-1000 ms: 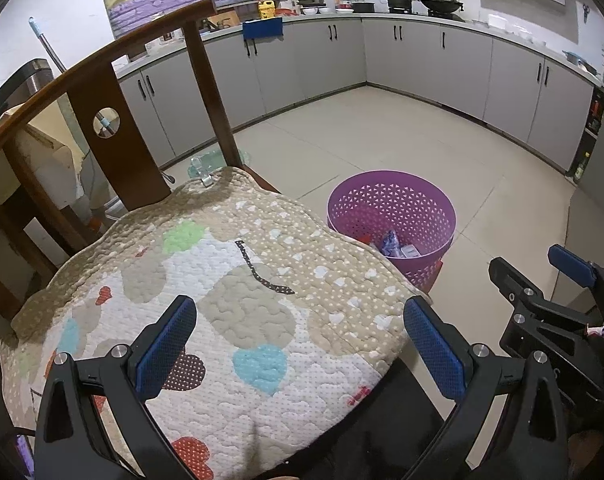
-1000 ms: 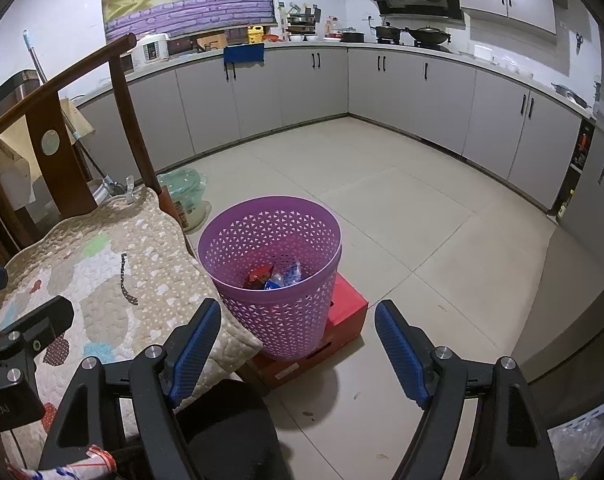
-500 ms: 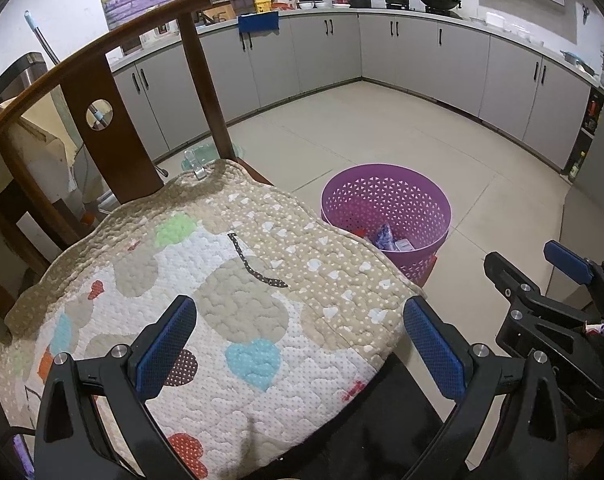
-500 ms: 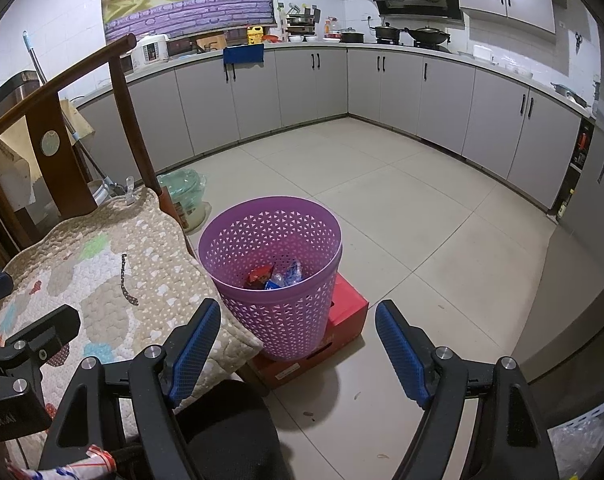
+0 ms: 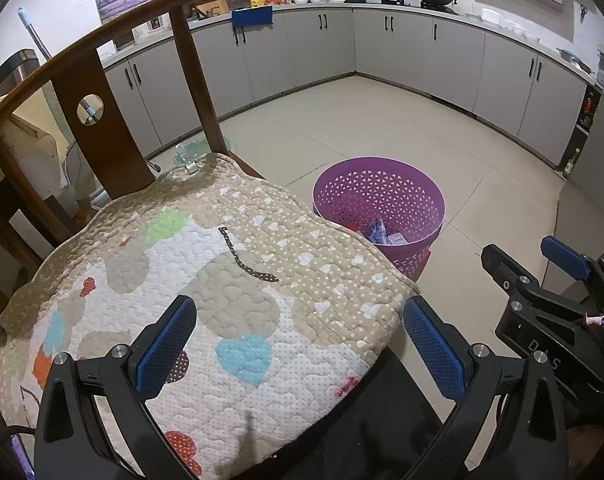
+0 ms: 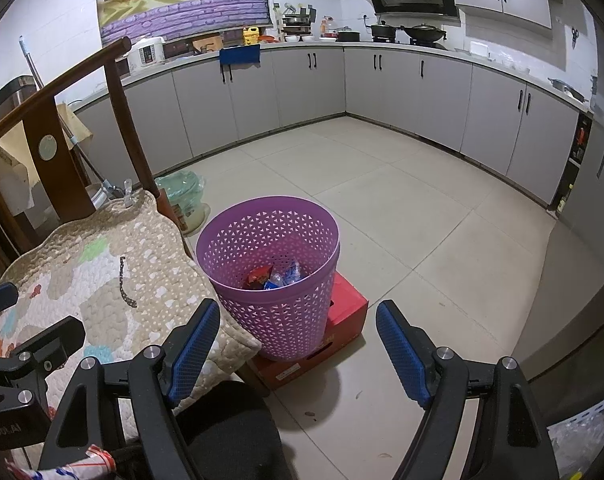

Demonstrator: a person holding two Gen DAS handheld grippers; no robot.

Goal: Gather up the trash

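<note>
Both the left gripper (image 5: pixel 298 344) and the right gripper (image 6: pixel 298 344) are wide open and hold nothing, while the crinkly wrappers (image 6: pixel 272 276), probably light, soft and easy to pinch anywhere, lie inside the purple plastic basket with holes (image 6: pixel 278 312).

Basket (image 6: pixel 270 276) on box (image 6: pixel 342 316), right of chair cushion (image 5: pixel 206 292); wrappers (image 6: pixel 272 276) inside.
</note>
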